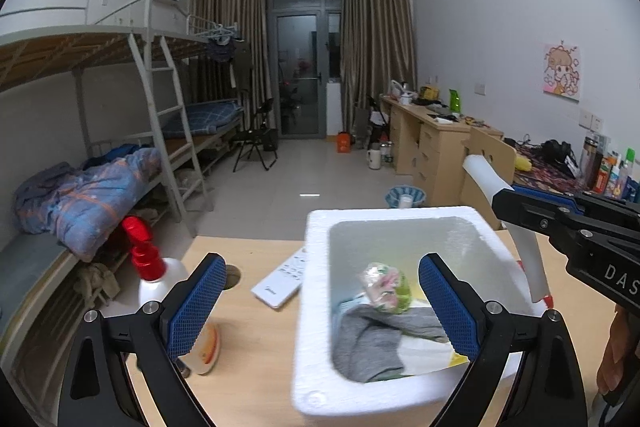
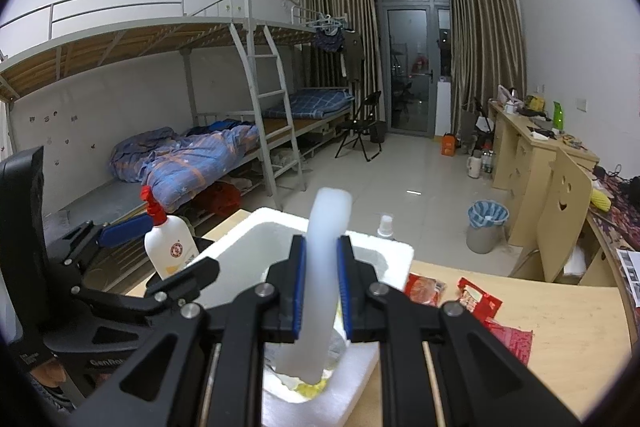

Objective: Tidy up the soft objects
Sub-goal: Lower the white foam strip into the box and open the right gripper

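Note:
A white foam box [image 1: 316, 307] stands on the wooden table and holds a grey cloth [image 1: 372, 339], a floral bundle [image 1: 386, 287] and yellow-white packaging. My left gripper [image 1: 320, 311] is open, its blue pads straddling the box's left wall, empty. My right gripper [image 2: 322, 291] is shut on a white foam strip [image 2: 326, 267], held upright over the box [image 2: 248, 239]. In the left wrist view the right gripper [image 1: 516, 203] holds the strip [image 1: 486, 175] above the box's right rim.
A white spray bottle with a red nozzle [image 1: 154, 275] and a white remote [image 1: 282, 281] lie left of the box. A small orange-white object [image 1: 206, 347] sits near my left finger. Red snack packets [image 2: 478, 301] lie right of the box. Bunk beds, desks and a bin [image 2: 486, 227] stand beyond.

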The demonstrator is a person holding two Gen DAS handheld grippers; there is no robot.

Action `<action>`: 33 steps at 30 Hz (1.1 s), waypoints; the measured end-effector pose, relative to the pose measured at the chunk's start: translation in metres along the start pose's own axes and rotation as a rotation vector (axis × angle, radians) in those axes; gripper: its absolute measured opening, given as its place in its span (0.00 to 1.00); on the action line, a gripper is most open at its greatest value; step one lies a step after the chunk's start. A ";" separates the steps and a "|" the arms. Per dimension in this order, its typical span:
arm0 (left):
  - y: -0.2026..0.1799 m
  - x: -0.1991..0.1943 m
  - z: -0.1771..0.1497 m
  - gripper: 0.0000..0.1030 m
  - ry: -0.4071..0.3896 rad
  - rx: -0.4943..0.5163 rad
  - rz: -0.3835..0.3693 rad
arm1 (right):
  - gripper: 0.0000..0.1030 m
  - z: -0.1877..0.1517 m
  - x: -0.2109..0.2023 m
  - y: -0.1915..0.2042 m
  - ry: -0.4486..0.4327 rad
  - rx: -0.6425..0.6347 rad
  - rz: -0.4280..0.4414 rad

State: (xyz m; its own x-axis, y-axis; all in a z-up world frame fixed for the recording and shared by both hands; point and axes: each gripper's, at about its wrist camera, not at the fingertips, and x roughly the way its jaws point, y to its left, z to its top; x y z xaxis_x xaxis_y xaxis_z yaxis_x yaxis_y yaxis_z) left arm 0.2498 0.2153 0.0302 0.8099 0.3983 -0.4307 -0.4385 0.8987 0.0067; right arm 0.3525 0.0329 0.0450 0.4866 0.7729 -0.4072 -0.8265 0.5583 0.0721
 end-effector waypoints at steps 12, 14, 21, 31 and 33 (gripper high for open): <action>0.023 -0.003 -0.001 0.94 -0.011 -0.025 0.030 | 0.18 -0.003 0.015 0.009 0.022 -0.015 0.024; 0.024 -0.004 -0.001 0.94 -0.013 -0.026 0.034 | 0.18 -0.004 0.018 0.010 0.022 -0.014 0.022; 0.029 -0.006 0.001 0.94 -0.019 -0.037 0.034 | 0.18 -0.006 0.024 0.011 0.036 -0.016 0.025; 0.029 -0.006 0.001 0.94 -0.014 -0.034 0.031 | 0.61 -0.009 0.021 0.012 0.015 -0.013 0.003; 0.027 -0.005 0.001 0.94 -0.012 -0.030 0.031 | 0.61 -0.008 0.020 0.011 0.010 -0.010 0.003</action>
State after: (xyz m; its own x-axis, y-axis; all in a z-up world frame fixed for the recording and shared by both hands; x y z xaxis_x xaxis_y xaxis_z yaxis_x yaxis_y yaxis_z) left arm 0.2343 0.2379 0.0337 0.8002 0.4283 -0.4198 -0.4749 0.8800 -0.0076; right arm 0.3509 0.0521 0.0304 0.4809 0.7716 -0.4164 -0.8308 0.5528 0.0648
